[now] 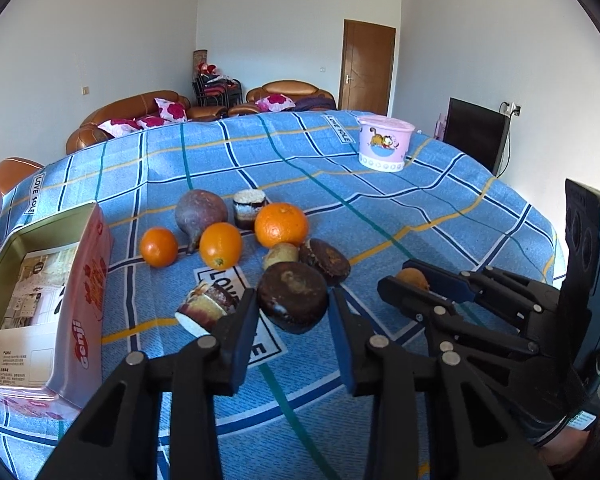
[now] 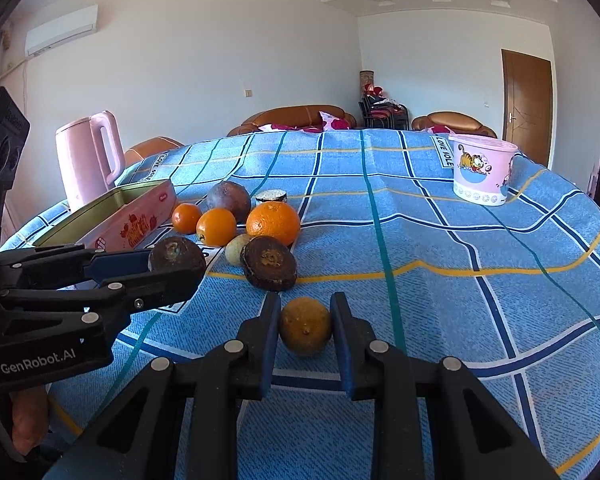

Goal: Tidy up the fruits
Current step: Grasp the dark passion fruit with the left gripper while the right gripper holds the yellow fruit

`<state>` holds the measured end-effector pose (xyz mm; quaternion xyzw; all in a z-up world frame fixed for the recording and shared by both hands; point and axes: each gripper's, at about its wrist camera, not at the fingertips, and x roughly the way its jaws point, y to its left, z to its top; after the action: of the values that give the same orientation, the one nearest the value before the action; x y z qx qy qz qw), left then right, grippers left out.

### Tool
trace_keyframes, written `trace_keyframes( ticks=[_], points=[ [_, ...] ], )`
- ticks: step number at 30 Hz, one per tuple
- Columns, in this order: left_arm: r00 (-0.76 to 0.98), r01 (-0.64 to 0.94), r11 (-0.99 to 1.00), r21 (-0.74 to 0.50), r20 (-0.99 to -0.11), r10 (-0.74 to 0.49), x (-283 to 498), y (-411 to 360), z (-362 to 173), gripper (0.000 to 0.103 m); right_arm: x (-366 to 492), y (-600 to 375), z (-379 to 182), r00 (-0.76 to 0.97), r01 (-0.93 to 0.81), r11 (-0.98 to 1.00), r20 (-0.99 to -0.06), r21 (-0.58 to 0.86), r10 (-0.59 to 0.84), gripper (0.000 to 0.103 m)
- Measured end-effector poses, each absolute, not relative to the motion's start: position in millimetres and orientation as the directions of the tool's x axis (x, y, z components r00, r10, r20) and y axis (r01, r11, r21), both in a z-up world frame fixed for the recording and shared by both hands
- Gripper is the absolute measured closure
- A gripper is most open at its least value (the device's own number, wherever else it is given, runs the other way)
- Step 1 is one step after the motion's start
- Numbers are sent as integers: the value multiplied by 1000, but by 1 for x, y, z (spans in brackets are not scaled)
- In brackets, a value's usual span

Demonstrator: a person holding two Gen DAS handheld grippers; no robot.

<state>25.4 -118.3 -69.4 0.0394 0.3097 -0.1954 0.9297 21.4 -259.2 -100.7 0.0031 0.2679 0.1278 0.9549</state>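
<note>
Your left tongs (image 1: 293, 307) are clenched on a dark brown, mouldy-looking fruit (image 1: 293, 297); your right tongs (image 2: 305, 329) grip a dull orange fruit (image 2: 306, 325), both low over the worktop (image 2: 440, 280). Probably you're pulling spoiled pieces from the fresh oranges (image 1: 281, 225) ahead; the open tin (image 1: 82, 280) sits left of your left tongs.

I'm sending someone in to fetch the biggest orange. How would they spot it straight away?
On the blue checked cloth, find the pink tin and the fruit beside it. Of three bright oranges in a row, take the big orange farthest from the tin, touching a small yellow-green fruit.
</note>
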Motion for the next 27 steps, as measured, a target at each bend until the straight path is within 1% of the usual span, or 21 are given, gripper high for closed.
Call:
trace_keyframes(
  ticks=[4,18,27],
  points=[
    [750,390,920,-40,-566,-342,22,-117,-67,66,18,-258,-100,837,-256,965,-486,55,250,76],
    [799,377,926,-22,-497,-337,12,-113,-61,66,13,-256,-99,863,-261,965,-441,32,247,76],
    [819,372,928,-8,-467,-333,7,-111,-59,66,8,-255,-98,880,-266,964,-403,16,250,76]
  ],
)
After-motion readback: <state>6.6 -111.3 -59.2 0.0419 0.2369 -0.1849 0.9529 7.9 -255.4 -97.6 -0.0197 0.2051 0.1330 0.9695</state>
